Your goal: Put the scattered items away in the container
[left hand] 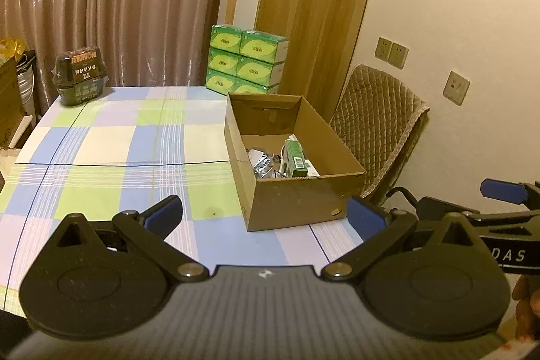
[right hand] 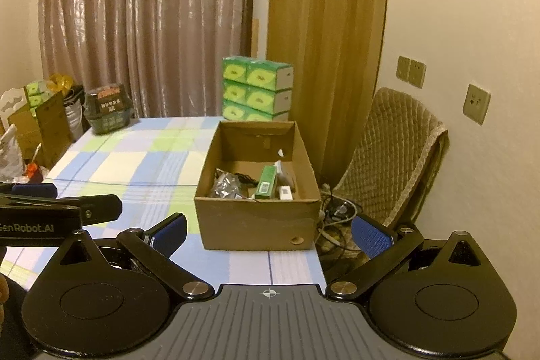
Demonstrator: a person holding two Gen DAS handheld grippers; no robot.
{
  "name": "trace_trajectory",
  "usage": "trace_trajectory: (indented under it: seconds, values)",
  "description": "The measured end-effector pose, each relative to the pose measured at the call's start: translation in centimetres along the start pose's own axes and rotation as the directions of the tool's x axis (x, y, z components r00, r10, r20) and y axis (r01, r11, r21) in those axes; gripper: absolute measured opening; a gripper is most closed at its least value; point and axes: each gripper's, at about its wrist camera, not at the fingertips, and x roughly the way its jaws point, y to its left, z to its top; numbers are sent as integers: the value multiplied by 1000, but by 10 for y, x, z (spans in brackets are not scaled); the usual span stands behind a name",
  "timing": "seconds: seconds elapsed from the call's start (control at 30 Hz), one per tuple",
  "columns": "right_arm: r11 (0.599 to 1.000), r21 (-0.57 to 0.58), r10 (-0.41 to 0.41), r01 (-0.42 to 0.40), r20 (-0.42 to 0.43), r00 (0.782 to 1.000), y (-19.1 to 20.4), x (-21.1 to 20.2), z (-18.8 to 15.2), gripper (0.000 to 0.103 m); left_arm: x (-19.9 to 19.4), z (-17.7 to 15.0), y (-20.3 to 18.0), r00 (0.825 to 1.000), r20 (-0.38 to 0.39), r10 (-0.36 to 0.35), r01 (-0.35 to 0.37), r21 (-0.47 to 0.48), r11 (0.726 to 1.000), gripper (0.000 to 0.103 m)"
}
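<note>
Left wrist view: left tongs (left hand: 265,211) spread wide, gripping nothing, held low over the checked tabletop (left hand: 111,157). Box (left hand: 290,201) standing at the right edge of the tabletop, already holding a green carton (left hand: 295,157), a crumpled silver packet (left hand: 265,165) and some white bits. No loose items on the cloth between tongs and box. Dark tub (left hand: 80,75) at the far left corner, well apart from the box; green tissue packs (left hand: 248,63) stacked behind the box. Right tongs (left hand: 503,191) visible only in part at the right edge, so cannot tell spread or clenched from here.

Right wrist view: right tongs (right hand: 268,230) also spread wide and empty, pointed at the box (right hand: 258,220). Same contents inside: green carton (right hand: 266,182), silver packet (right hand: 226,185). Tabletop (right hand: 135,157) bare of scattered things near the box.

Judging by this, tidying looks all but finished; possibly only the far tub (right hand: 107,112) left, if meant for the box at all.
</note>
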Motion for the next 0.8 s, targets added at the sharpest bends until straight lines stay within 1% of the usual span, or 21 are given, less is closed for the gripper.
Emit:
trace_trajectory:
  seconds: [0.43, 0.67, 0.8]
  values:
    - [1000, 12, 5, -6, 58, 998, 5, -30, -3, 101, -28, -6, -8, 999, 45, 12, -13, 19, 1000, 102]
    - [1000, 13, 3, -4, 82, 997, 8, -38, 3, 101, -37, -5, -8, 998, 65, 11, -13, 25, 1000, 102]
    - [1000, 10, -2, 1, 80, 997, 9, -39, 2, 101, -38, -4, -7, 998, 68, 11, -12, 23, 1000, 102]
